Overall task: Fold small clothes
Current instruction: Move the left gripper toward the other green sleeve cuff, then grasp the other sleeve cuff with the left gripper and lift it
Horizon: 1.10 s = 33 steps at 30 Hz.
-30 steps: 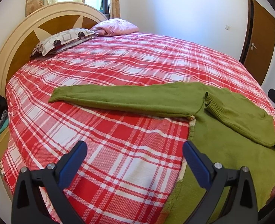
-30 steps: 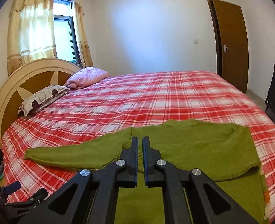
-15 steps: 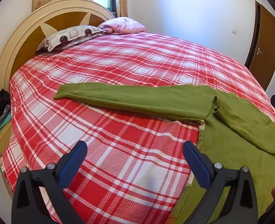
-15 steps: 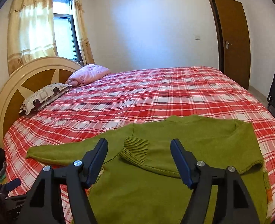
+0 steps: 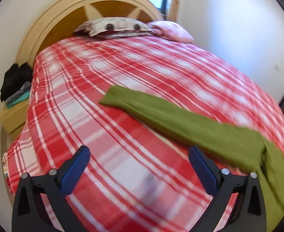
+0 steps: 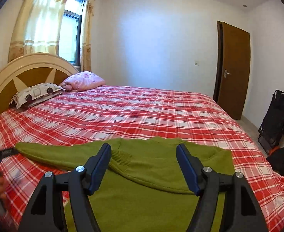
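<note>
Covering the bed, a red plaid bedspread (image 6: 142, 112) carries the green sweater (image 6: 151, 166) at 6 o'clock, headboard (image 6: 26, 71) at 9, brown door (image 6: 232, 69) at 2. Left gripper (image 5: 138, 166) and right gripper (image 6: 143, 166) both gape wide, holding nothing.

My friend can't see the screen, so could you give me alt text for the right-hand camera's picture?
A green sweater lies on a red plaid bed, one sleeve folded across its body and the other stretched out to the left. The open right tongs hover just above it, holding nothing. Behind are two pillows, a curved headboard, a curtained window and a brown door.
</note>
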### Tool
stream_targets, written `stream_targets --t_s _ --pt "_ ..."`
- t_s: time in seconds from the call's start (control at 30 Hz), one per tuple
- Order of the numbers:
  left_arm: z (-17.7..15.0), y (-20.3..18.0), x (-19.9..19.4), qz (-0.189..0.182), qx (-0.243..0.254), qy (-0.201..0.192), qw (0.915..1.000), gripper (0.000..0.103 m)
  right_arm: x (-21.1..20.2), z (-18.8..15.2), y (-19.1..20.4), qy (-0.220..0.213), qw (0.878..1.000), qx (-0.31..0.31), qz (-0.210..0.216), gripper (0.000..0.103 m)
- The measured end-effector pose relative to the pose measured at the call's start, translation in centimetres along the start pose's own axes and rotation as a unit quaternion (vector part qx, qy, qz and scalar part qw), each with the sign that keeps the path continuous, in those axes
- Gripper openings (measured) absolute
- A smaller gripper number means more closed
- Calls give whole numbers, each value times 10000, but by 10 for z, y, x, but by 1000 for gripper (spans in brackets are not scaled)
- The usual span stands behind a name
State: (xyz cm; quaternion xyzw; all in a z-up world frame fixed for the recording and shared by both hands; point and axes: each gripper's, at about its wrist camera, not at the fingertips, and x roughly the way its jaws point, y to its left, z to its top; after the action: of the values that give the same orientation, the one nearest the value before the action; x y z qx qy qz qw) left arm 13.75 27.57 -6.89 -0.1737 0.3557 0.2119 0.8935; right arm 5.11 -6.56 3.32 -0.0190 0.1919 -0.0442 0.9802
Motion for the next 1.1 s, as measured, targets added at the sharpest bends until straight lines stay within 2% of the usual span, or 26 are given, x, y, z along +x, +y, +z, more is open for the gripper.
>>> stream_targets --t_s 0.1,0.27,0.4,0.43,0.47,0.5,0.53,0.63,0.87,1.0,1.1 --pt "20 12 32 -72 -440 298 9986 103 1 -1 4 60 9999 -12 110 70" --pt "34 9 82 -462 -963 949 9897 86 6 -5 10 189 9995 -130 199 70" --pt "37 -7 97 -236 -933 836 9918 82 5 -8 10 210 9994 -157 210 70" --pt "38 -9 98 -281 -945 823 9917 70 6 -8 8 230 9995 -107 212 70" --pt "39 -11 100 -403 -989 839 9907 48 6 -8 7 239 9995 -53 213 70" --pt "41 -10 103 -502 -1032 895 9893 35 7 -8 4 251 9994 21 225 70" --pt "41 -9 107 -554 -1089 979 9877 16 8 -8 2 264 9993 99 248 70" --pt "42 -5 109 -724 -1195 980 9853 11 10 -10 -7 333 9988 285 210 70" --pt "54 -31 81 -602 -685 448 9948 9 25 -25 -50 773 9917 1028 -32 70" --pt "62 -87 36 -867 -9 -4 9962 9 27 -36 -80 914 9856 1410 -199 70" --pt "50 -141 -5 -1184 666 -365 9901 9 29 -42 -100 1011 9808 1646 -266 70"
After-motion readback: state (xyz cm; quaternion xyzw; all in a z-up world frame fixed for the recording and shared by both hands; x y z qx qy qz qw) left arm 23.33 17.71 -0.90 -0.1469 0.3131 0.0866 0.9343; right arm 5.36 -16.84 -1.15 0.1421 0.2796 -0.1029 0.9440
